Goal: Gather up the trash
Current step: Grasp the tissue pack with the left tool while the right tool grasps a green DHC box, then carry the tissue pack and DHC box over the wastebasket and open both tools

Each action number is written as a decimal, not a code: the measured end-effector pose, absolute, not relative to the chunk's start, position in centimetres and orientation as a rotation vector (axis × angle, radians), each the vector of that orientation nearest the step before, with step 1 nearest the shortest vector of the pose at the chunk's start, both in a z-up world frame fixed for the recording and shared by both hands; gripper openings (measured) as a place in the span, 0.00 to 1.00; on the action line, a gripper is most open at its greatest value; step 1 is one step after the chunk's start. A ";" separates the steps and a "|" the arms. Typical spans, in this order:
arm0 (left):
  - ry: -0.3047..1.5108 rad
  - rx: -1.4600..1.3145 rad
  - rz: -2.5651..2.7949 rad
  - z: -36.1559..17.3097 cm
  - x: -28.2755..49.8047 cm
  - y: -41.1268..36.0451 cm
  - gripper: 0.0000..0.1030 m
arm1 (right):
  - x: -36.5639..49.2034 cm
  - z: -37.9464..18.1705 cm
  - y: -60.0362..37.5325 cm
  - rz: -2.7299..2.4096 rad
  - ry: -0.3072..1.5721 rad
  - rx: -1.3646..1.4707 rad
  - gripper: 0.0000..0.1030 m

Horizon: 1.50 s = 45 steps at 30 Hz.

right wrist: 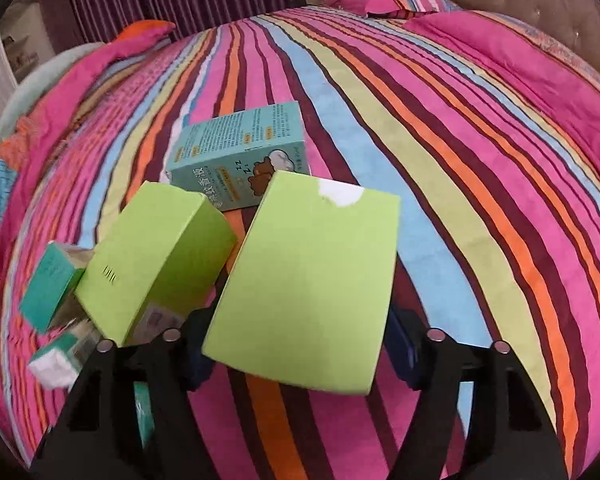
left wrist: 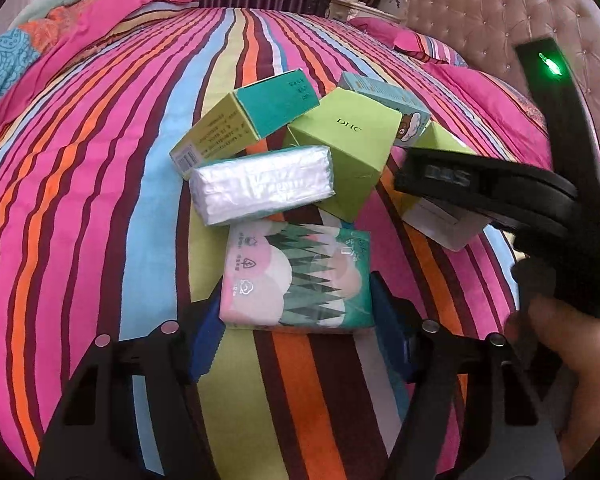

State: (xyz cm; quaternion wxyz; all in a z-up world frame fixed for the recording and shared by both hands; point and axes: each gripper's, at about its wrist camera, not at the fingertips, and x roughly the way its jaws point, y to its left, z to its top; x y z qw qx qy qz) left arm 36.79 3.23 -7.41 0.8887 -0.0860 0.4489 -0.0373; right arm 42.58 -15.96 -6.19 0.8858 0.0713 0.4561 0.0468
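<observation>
- The bed's striped quilt (left wrist: 100,184) of pink, orange, blue and maroon bands carries a loose heap of cartons and tissue packs near its middle
- The right gripper (right wrist: 300,344) tilts steeply down at the quilt; its blue pads press the two side edges of a flat lime-green cardboard box (right wrist: 308,280), so it grips that box
- That lime-green box runs lengthwise away from the camera, its far end with a torn white patch raised, its near end between the fingers
- In the left wrist view the same gripper shows as a black body at right, a hand (left wrist: 572,344) below it
- The left gripper (left wrist: 300,320) also slants down; its blue pads flank the short ends of a soft tissue pack printed with green trees and pink hills (left wrist: 296,280), seemingly touching it, though whether they squeeze it is unclear
- That pack lies flat, long axis across the jaws
- Just beyond lie a white plastic-wrapped tissue pack (left wrist: 260,184), a lime-green DHC carton (left wrist: 348,148) and a teal carton with a bear (right wrist: 240,152)
</observation>
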 end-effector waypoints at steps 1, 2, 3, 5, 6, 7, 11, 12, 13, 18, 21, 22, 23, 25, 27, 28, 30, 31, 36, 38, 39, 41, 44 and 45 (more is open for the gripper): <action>0.933 -0.184 -0.078 -7.4 36.7 3.3 0.64 | 42.2 -6.1 -16.4 0.113 0.946 0.156 0.59; 0.933 -0.190 -0.077 -7.4 36.5 3.3 0.64 | 41.7 -6.0 -16.8 0.138 0.947 0.173 0.59; 0.933 -0.198 -0.078 -7.3 36.3 3.4 0.64 | 41.2 -6.1 -17.2 0.158 0.951 0.184 0.59; 0.933 -0.214 -0.083 -7.3 35.5 3.4 0.64 | 39.7 -6.0 -17.9 0.197 0.954 0.181 0.58; 0.933 -0.222 -0.083 -7.2 35.1 3.5 0.63 | 38.9 -6.0 -18.1 0.210 0.956 0.172 0.58; 0.933 -0.229 -0.085 -7.2 34.6 3.5 0.63 | 37.9 -6.0 -18.3 0.229 0.959 0.164 0.58; 0.937 -0.230 -0.083 -6.9 32.4 3.3 0.63 | 34.2 -5.8 -19.7 0.274 0.958 0.171 0.57; 0.937 -0.231 -0.086 -6.8 31.7 3.2 0.63 | 33.4 -5.6 -20.0 0.281 0.955 0.178 0.56; 0.935 -0.228 -0.086 -6.6 30.8 3.1 0.64 | 32.6 -5.4 -20.3 0.285 0.951 0.175 0.55; 0.936 -0.227 -0.089 -6.1 27.3 2.9 0.63 | 29.8 -4.5 -21.9 0.316 0.947 0.162 0.55; 0.944 -0.244 -0.085 -6.1 25.8 2.9 0.63 | 29.0 -4.5 -22.8 0.333 0.953 0.182 0.54; 0.944 -0.253 -0.086 -6.0 25.2 2.9 0.63 | 28.5 -4.4 -23.2 0.339 0.954 0.200 0.54; 0.941 -0.254 -0.089 -5.8 24.7 2.8 0.63 | 27.8 -4.2 -23.6 0.344 0.951 0.213 0.54; 0.930 -0.234 -0.104 -5.1 23.2 2.4 0.63 | 26.7 -3.7 -24.1 0.352 0.942 0.222 0.54; 0.919 -0.216 -0.115 -4.4 21.9 2.1 0.63 | 25.3 -3.1 -24.5 0.364 0.934 0.227 0.54; 0.913 -0.214 -0.121 -4.1 21.2 2.0 0.63 | 24.6 -2.7 -24.8 0.370 0.930 0.233 0.54; 0.903 -0.215 -0.131 -3.5 19.7 2.1 0.63 | 23.2 -2.1 -25.3 0.385 0.922 0.246 0.54; 0.900 -0.215 -0.138 -3.3 18.9 2.2 0.63 | 22.4 -1.8 -25.5 0.393 0.917 0.245 0.54; 0.908 -0.200 -0.165 -3.1 15.1 2.3 0.63 | 18.1 -1.1 -25.9 0.427 0.913 0.223 0.54; 0.917 -0.192 -0.177 -3.2 13.5 2.2 0.64 | 16.5 -1.1 -25.9 0.439 0.919 0.208 0.54; 0.920 -0.185 -0.185 -3.2 12.7 2.1 0.64 | 15.8 -1.2 -25.9 0.445 0.923 0.200 0.54; 0.926 -0.171 -0.197 -3.3 11.1 1.9 0.63 | 14.2 -1.5 -25.8 0.456 0.935 0.188 0.54; 0.947 -0.151 -0.220 -3.6 8.5 1.5 0.64 | 12.0 -2.1 -25.4 0.469 0.959 0.175 0.55; 0.955 -0.149 -0.224 -3.8 7.6 1.4 0.63 | 11.4 -2.4 -25.4 0.471 0.966 0.173 0.55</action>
